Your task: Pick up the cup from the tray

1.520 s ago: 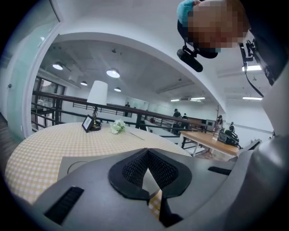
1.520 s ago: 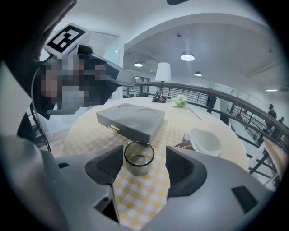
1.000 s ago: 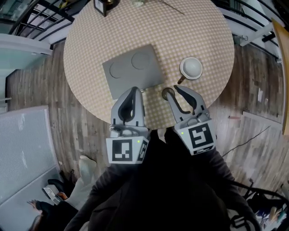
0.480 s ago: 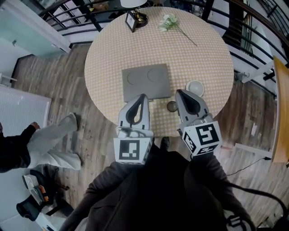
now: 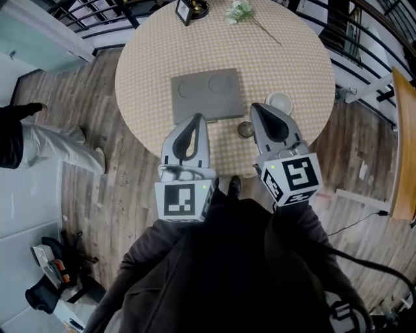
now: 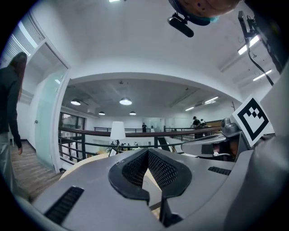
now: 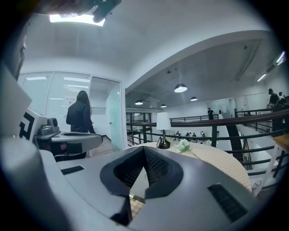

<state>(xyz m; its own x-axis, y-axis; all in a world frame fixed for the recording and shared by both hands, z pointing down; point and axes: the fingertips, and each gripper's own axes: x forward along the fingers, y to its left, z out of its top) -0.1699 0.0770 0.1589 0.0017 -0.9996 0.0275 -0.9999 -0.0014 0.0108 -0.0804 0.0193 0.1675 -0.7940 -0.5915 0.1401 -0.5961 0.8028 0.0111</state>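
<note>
A grey tray (image 5: 207, 95) with two round hollows lies on the round checked table (image 5: 156, 58), and nothing stands on it. A small dark cup (image 5: 245, 129) stands on the cloth just off the tray's near right corner. A white saucer-like dish (image 5: 279, 102) is on the cloth to its right. My left gripper (image 5: 195, 118) hangs shut over the tray's near edge with nothing in it. My right gripper (image 5: 255, 106) is shut and empty too, right beside the dark cup and above it. Both gripper views look level across the room past closed jaws (image 6: 147, 151) (image 7: 143, 148).
A small picture frame (image 5: 185, 9) and a white flower sprig (image 5: 242, 11) lie at the table's far side. A person's legs (image 5: 39, 140) stand on the wooden floor to the left. Railings run behind the table, and a wooden chair edge (image 5: 404, 143) is at the right.
The right gripper's jaws were open beside the dark cup and have shut empty. Both grippers have risen from the table. The head view has shifted, and a person has come into view at the left.
</note>
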